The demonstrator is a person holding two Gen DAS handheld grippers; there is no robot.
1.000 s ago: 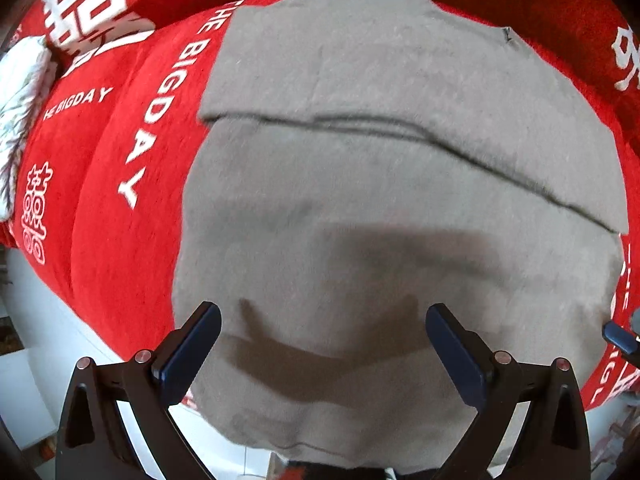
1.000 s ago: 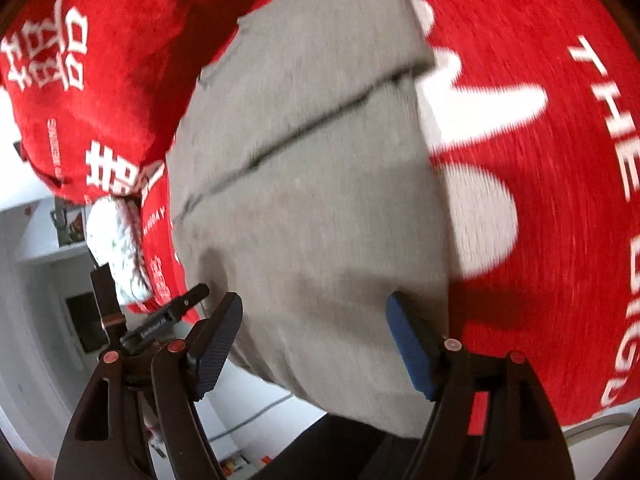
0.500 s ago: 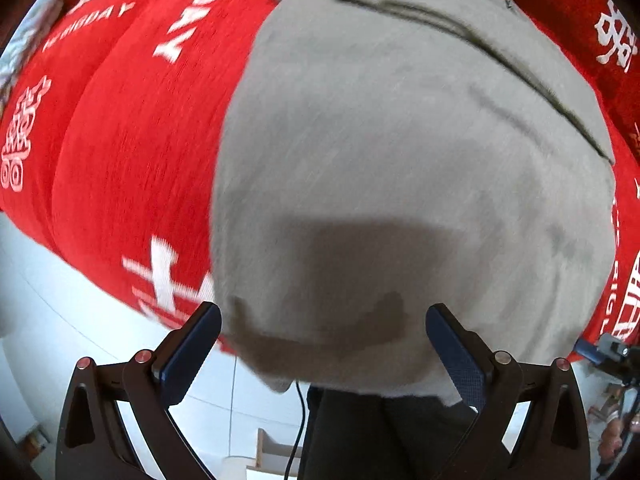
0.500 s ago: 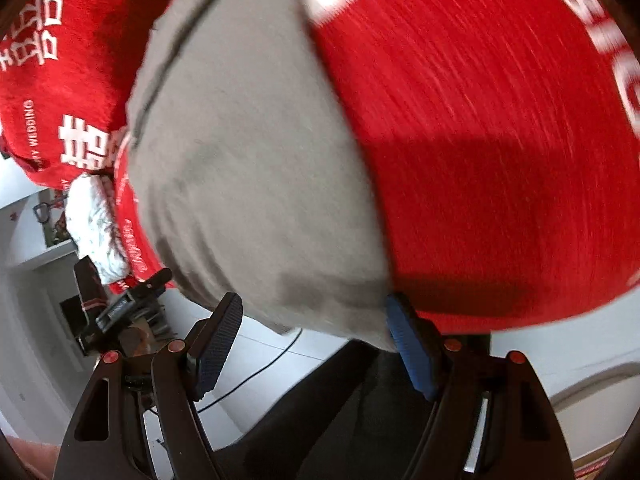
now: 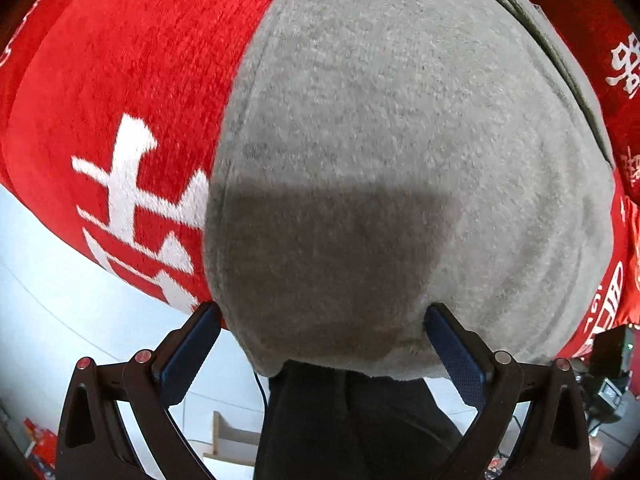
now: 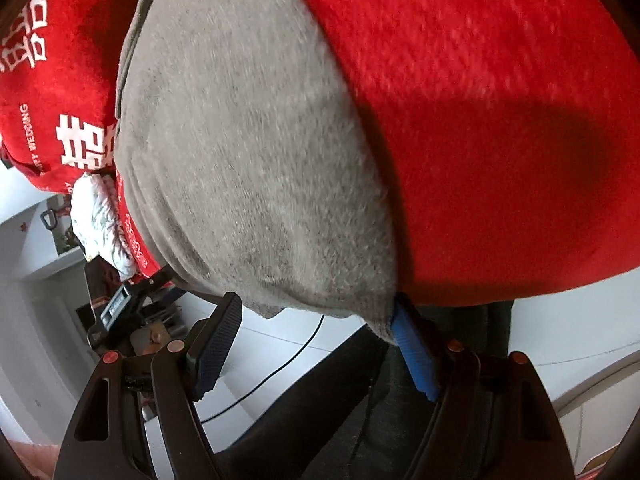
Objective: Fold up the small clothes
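Both grippers have dropped to the grey garment's [image 5: 392, 152] near hem; left gripper [image 5: 320, 344] and right gripper [image 6: 316, 344] stand apart, straddling its corners, unclamped — ready to pinch.

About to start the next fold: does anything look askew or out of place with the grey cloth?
The grey cloth lies flat, but its near edge hangs past the front of the red blanket. No tears or bunching stand out.
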